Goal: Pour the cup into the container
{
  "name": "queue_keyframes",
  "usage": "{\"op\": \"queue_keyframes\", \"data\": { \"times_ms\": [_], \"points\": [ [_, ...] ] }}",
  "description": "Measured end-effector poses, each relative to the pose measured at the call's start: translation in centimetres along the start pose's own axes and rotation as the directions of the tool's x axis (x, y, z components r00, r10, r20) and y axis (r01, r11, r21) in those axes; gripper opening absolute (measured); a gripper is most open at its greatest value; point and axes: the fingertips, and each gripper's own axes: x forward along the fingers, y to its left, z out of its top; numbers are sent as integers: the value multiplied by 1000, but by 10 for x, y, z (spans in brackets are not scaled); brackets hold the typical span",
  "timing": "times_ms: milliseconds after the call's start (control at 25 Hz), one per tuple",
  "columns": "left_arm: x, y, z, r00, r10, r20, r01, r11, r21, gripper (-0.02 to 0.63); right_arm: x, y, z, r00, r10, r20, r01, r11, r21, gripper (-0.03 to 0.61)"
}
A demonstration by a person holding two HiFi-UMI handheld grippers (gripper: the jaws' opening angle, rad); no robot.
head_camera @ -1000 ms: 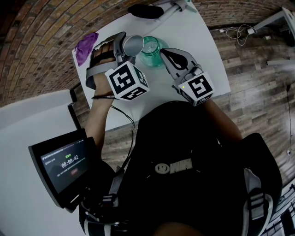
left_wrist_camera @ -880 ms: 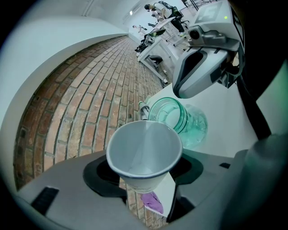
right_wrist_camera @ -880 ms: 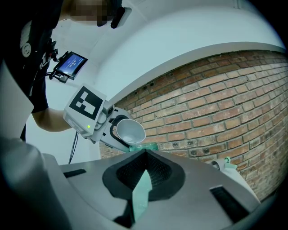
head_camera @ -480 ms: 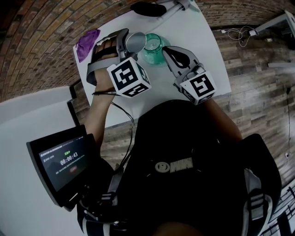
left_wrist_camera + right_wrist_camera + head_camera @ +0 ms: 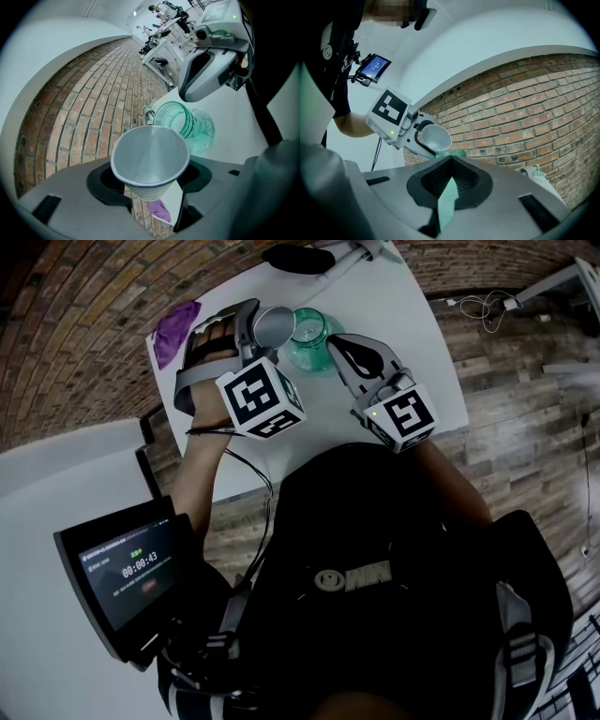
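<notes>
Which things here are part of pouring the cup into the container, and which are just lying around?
In the job: white paper cup in the left gripper; green glass jar; right gripper at the jar.
Lying about: purple cloth; black object beyond the jar.

Cup: white paper cup (image 5: 150,161), tipped, mouth towards the jar.
Container: translucent green glass jar (image 5: 187,124), upright on white bench (image 5: 394,306).

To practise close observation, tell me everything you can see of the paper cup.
The cup is white paper, tapered, with a rolled rim and a seam down its inside. Nothing shows inside it. The left claw grips its lower wall from both sides, holding it above the table, tipped toward the green jar, rim close beside the jar's mouth.
</notes>
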Motion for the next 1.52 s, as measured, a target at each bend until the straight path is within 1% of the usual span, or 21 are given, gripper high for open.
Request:
{"op": "queue_keyframes", "data": {
  "times_ms": [360, 1520],
  "points": [
    [-1, 1, 2, 1000, 13, 9, -13, 1000, 16, 302, 2, 0, 2, 1000, 1, 7, -1, 1000, 4, 0],
    [1, 4, 5, 1000, 12, 5, -12, 1000, 26, 302, 0, -5, 2, 1000, -9, 3, 9, 1000, 11, 0]
  ]
}}
